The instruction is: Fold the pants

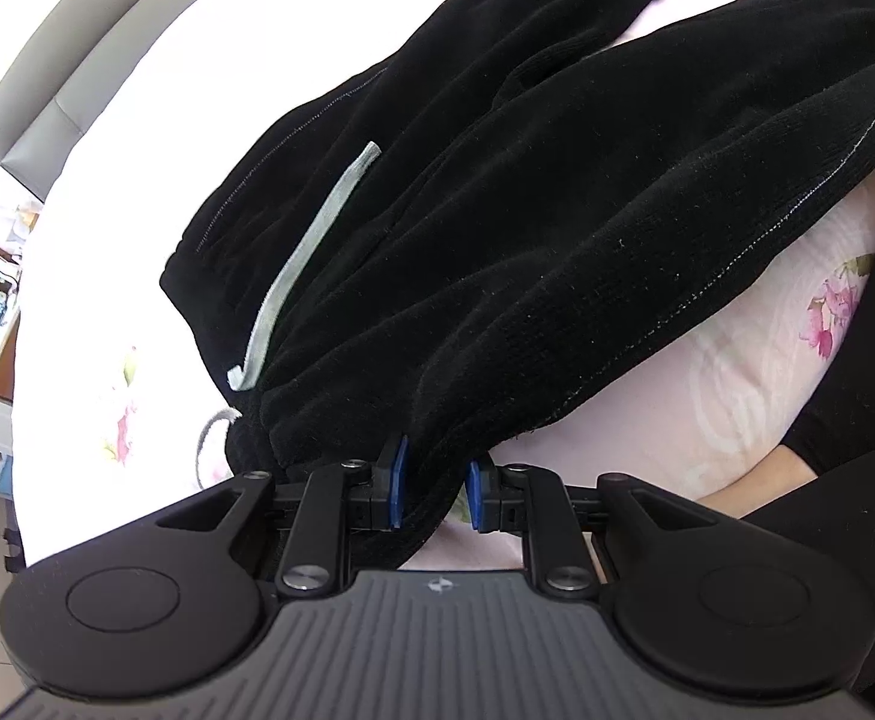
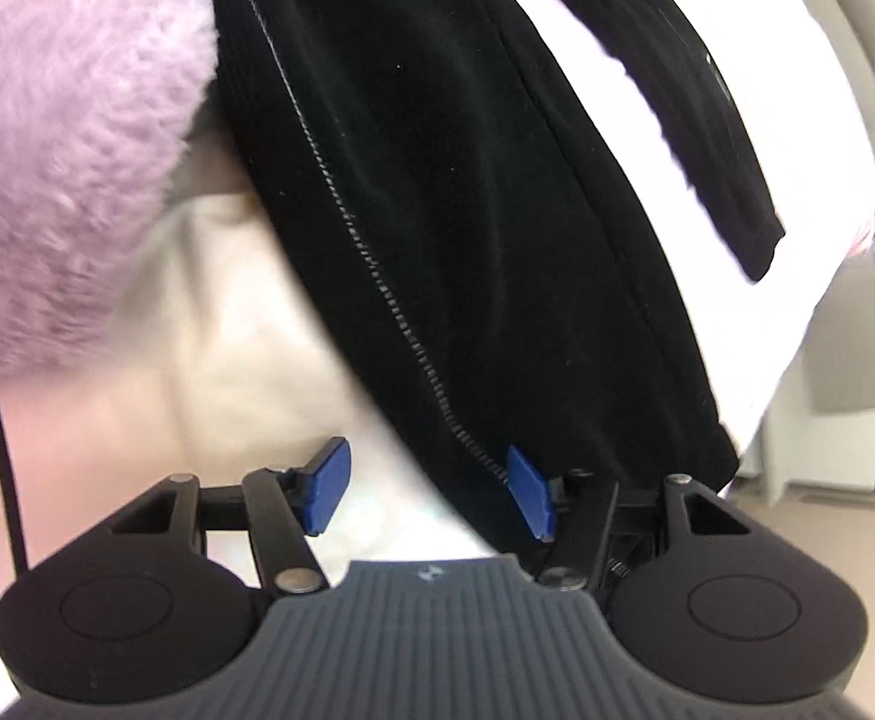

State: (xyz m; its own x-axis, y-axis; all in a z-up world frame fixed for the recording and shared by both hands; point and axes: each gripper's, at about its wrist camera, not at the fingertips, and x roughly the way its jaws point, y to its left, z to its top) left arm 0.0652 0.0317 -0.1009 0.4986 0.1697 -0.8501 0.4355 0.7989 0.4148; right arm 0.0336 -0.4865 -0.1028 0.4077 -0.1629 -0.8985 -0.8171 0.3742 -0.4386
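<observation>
Two grippers work at black pants (image 1: 497, 192) spread over a bed (image 1: 737, 372) with a pale, pink-flowered sheet.

Seen from the left wrist, the left gripper (image 1: 434, 489) has its blue pads (image 1: 400, 480) drawn close together with a bunched fold of the pants' black fabric pinched between them. The cloth rises straight out of the gripper and fans away up and to the right, filling most of the view. A grey drawstring (image 1: 311, 264) lies along the fabric just left of the pinched fold, its end near the gripper's left finger. A line of pale stitching runs along the right-hand edge of the pants, next to the sheet. At the far right a dark sleeve (image 1: 857, 408) shows.

Seen from the right wrist, the right gripper (image 2: 431, 489) stands with its pads (image 2: 326, 489) spread wide. The pants (image 2: 437, 192) come down from the top of the view as a long black band, and their lower edge crosses in front of the right-hand pad and covers part of that finger's linkage; the left-hand pad is clear of the cloth, over the pale sheet (image 2: 245, 360). Nothing is clamped between the pads. A stitched seam (image 2: 377, 276) runs down the fabric towards the right-hand pad. A fluffy pink fabric (image 2: 65, 138) fills the upper left, just beside the pants.
</observation>
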